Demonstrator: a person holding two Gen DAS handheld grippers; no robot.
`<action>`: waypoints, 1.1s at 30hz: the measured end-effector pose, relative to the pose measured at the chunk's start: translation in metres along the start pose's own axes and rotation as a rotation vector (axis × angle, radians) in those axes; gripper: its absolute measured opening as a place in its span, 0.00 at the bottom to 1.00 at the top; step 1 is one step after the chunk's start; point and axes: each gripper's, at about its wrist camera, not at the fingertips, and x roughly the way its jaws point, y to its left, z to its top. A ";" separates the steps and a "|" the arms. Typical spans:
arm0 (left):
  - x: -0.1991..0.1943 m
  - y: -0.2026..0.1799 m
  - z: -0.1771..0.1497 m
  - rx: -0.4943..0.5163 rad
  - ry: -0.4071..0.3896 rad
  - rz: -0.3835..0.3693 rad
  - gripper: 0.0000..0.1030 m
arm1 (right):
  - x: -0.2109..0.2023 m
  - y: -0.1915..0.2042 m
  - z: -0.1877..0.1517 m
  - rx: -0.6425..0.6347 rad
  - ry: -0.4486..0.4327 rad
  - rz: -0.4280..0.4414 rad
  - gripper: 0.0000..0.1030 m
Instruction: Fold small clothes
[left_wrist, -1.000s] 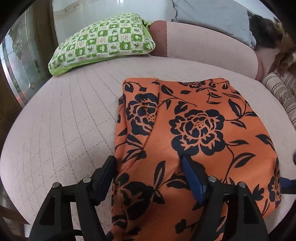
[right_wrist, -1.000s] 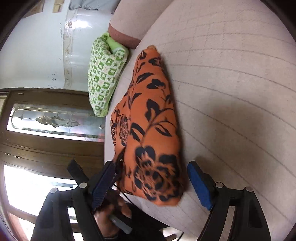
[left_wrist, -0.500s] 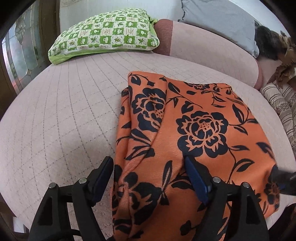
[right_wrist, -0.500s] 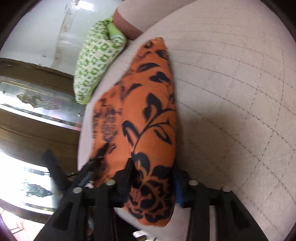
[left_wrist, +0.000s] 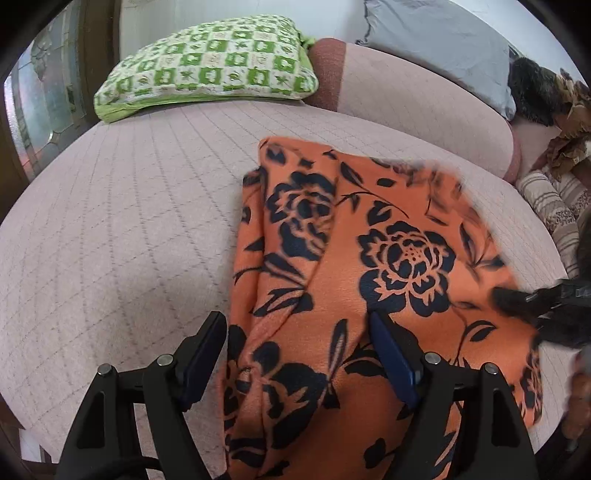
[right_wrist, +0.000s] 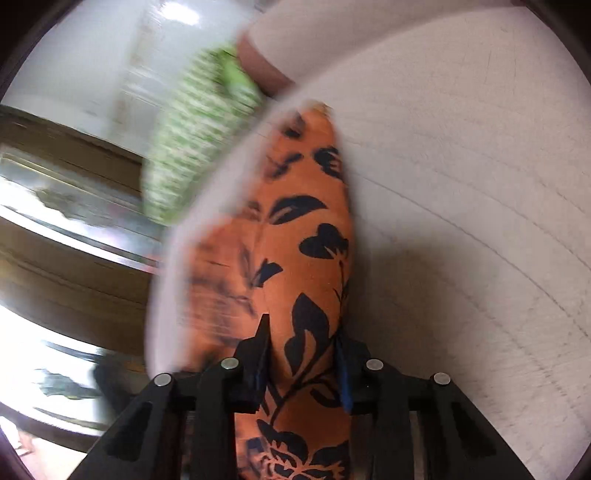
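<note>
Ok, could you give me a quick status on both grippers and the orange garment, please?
Left gripper open, straddling the orange garment on the cushion. Right gripper has just been closing, now pinching the garment's edge. Nothing in the way.

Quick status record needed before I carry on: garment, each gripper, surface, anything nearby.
garment: orange floral cloth, partly folded, on the cushion
left gripper: open, fingers straddling the cloth's near part, not pinching
right gripper: has just been closing, now shut on the cloth's edge
surface: pink quilted cushion
nearby: green checked pillow behind, apart from the cloth
</note>
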 end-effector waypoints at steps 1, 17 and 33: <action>-0.001 0.001 0.001 0.002 -0.005 0.003 0.79 | 0.007 -0.015 0.000 0.067 0.018 0.042 0.33; 0.000 0.003 0.001 -0.025 0.000 -0.027 0.79 | 0.019 0.022 0.044 -0.080 -0.056 -0.027 0.31; -0.026 0.035 0.000 -0.186 -0.061 -0.167 0.78 | -0.019 0.081 -0.018 -0.322 -0.115 -0.069 0.64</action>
